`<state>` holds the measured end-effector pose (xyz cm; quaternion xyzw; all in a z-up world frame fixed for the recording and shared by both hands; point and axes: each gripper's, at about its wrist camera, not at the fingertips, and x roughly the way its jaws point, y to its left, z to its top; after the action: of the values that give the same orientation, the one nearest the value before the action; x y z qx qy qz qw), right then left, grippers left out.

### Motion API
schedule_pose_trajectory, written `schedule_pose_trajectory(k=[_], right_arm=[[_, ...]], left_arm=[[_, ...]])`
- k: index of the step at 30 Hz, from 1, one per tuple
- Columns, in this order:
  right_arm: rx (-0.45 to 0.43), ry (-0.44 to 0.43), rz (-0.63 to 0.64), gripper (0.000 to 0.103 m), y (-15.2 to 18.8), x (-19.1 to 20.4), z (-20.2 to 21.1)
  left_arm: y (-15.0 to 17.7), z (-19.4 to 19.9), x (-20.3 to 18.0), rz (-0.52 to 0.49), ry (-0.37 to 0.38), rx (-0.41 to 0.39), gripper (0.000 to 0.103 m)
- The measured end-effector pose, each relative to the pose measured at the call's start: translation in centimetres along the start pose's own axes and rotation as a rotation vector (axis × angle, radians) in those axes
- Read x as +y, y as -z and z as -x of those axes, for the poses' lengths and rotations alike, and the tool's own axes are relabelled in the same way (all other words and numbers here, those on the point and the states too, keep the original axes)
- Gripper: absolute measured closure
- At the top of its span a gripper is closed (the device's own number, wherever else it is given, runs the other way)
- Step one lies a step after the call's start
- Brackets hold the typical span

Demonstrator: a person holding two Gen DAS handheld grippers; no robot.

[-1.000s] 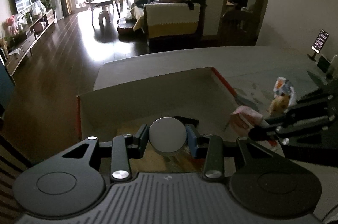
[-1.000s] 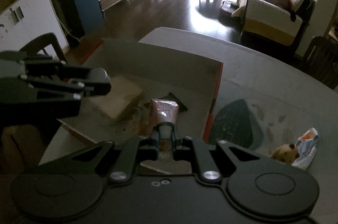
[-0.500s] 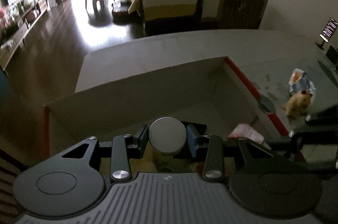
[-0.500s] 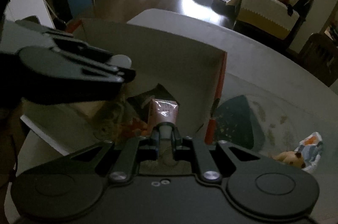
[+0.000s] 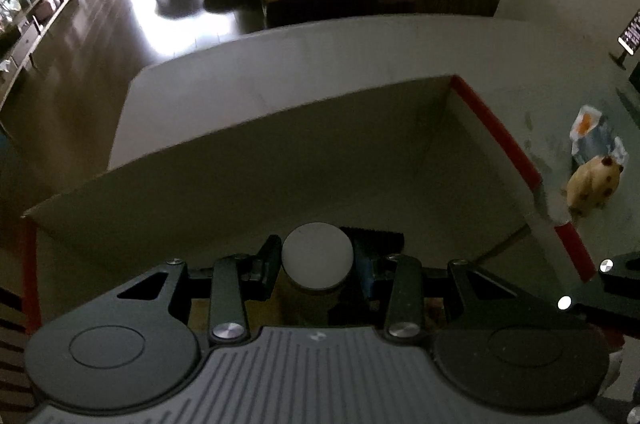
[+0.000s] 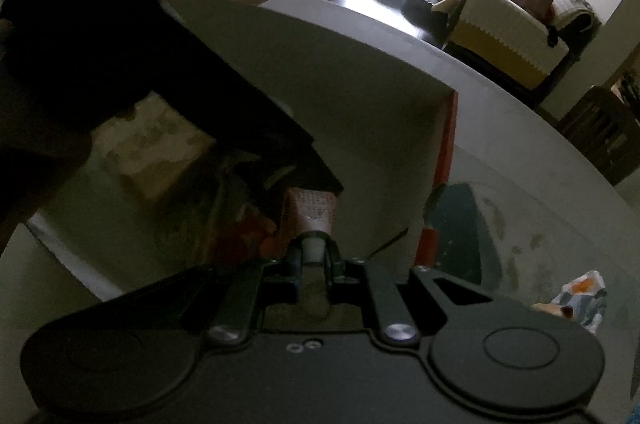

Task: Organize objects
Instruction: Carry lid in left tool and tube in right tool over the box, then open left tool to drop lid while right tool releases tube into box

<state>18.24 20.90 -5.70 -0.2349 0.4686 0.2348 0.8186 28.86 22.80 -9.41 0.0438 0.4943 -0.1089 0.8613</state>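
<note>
Looking along the left gripper (image 5: 318,260), I see its two fingers closed against the sides of a small jar with a round white lid (image 5: 317,255), the lid facing the camera and the body running straight down beneath it. The jar hangs inside the cardboard box (image 5: 248,160), below its rim, with the far wall rising ahead and the red-taped edge (image 5: 496,136) off to the right. The box floor is mostly hidden by the gripper body, so I cannot tell whether the jar touches it. Out on the table (image 5: 520,56), right of the box, a little plush toy (image 5: 592,186) stands beside a crinkled packet (image 5: 592,136), both apart from the box.

From the right gripper (image 6: 314,258), the jaws are pinched nearly together on the white cap of a pink tube (image 6: 312,210). The tube's long axis points straight away from the fingers, its flat end aimed into the box interior. It is over the box near the right-hand wall, with the dark bulk of the left gripper (image 6: 140,64) crossing above and to the left. To my eye, both pieces only need lowering and letting go, the tube being closer to the taped wall.
</note>
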Motion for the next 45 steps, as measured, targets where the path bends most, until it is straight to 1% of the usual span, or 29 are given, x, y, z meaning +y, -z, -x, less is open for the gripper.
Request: schedule_pose_trajectory(k=[3,4,7,9,15,16,18,19,20,26,33,38,41,45], right_arm=[[0.003,0.003,0.015,0.093,0.1,0.4,-0.3],[0.003,0.0,0.016,0.09,0.1,0.4,-0.4],[0.004,-0.009,0.011,0.089,0.3,0.2,-0.4],[0.006,-0.019,0.002,0.087,0.2,-0.1,-0.4],[-0.008,-0.078,-0.032,0.081,0.2,-1.1,0.6],[-0.013,-0.089,-0.038,0.079,0.2,-1.3,0.8],[-0.022,-0.11,-0.053,0.076,0.3,-1.6,1.3],[-0.028,-0.118,-0.063,0.074,0.4,-1.8,1.6],[-0.032,-0.126,-0.071,0.074,0.4,-2.0,1.8],[-0.055,-0.155,-0.111,0.071,1.0,-2.9,3.4],[-0.103,-0.173,-0.132,0.061,1.7,-3.7,5.0],[-0.127,-0.196,-0.131,0.059,2.2,-4.2,6.3],[-0.149,-0.218,-0.125,0.054,2.8,-4.5,7.3],[-0.18,-0.257,-0.114,0.042,3.8,-5.1,8.7]], left_arm=[[0.0,-0.8,0.0,-0.003,-0.006,0.029,0.065],[0.0,-1.0,0.1,-0.002,-0.005,0.038,0.065],[0.0,-1.2,0.3,0.0,-0.005,0.051,0.065],[0.0,-1.3,0.5,0.007,0.001,0.054,0.065],[0.0,-1.1,0.9,0.031,0.014,0.058,0.065],[0.0,-1.0,1.0,0.037,0.014,0.056,0.063],[0.2,-0.8,0.8,0.04,0.01,0.044,0.053],[0.3,-0.6,0.7,0.038,0.003,0.035,0.044],[0.3,-0.4,0.6,0.037,-0.002,0.025,0.039],[0.6,1.4,0.3,0.047,-0.016,-0.01,0.039],[0.9,4.2,0.2,0.067,-0.021,-0.064,0.039],[1.8,6.2,-0.4,0.079,-0.038,-0.089,0.039],[2.5,7.3,-0.9,0.084,-0.039,-0.104,0.039],[3.5,9.0,-2.1,0.088,-0.04,-0.122,0.039]])
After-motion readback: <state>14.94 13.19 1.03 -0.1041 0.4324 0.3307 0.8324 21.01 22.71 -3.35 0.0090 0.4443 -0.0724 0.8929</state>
